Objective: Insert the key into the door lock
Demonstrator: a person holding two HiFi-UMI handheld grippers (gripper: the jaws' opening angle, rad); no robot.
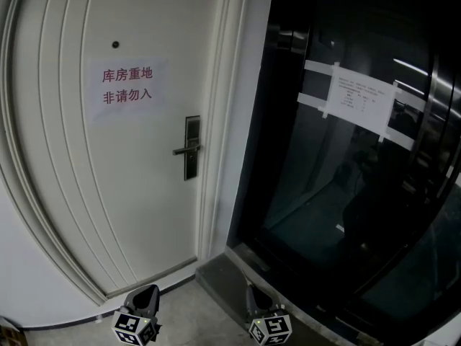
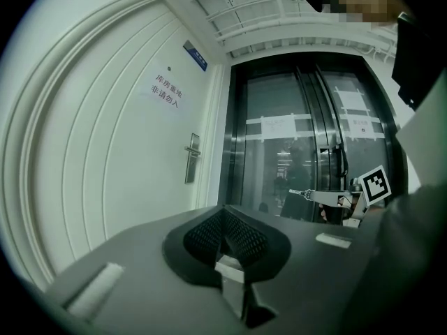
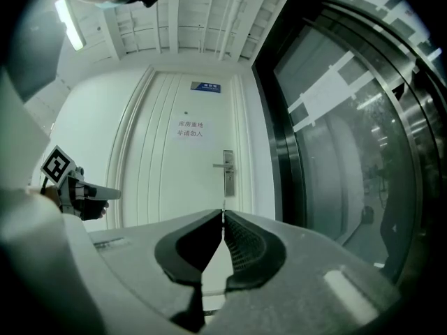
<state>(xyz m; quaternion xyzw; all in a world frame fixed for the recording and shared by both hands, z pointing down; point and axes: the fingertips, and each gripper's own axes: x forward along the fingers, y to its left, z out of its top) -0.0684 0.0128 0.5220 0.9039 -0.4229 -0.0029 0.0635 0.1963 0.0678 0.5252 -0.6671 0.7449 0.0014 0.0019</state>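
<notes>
Though left tongs (image 2: 225, 218) were shut empty, right tongs (image 3: 223, 218) apparently pinched a key (image 2: 297, 192). Missing the lock (image 3: 228, 173) ahead could twist it loose.

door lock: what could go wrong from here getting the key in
The key shows only as a thin sliver at the tips of the right gripper; so shallow a grip may let it twist or slip on contact.
No keyhole can be made out on the lock plate from this far, so aiming may miss.
The handle sticks out and could catch the fingers.
</notes>
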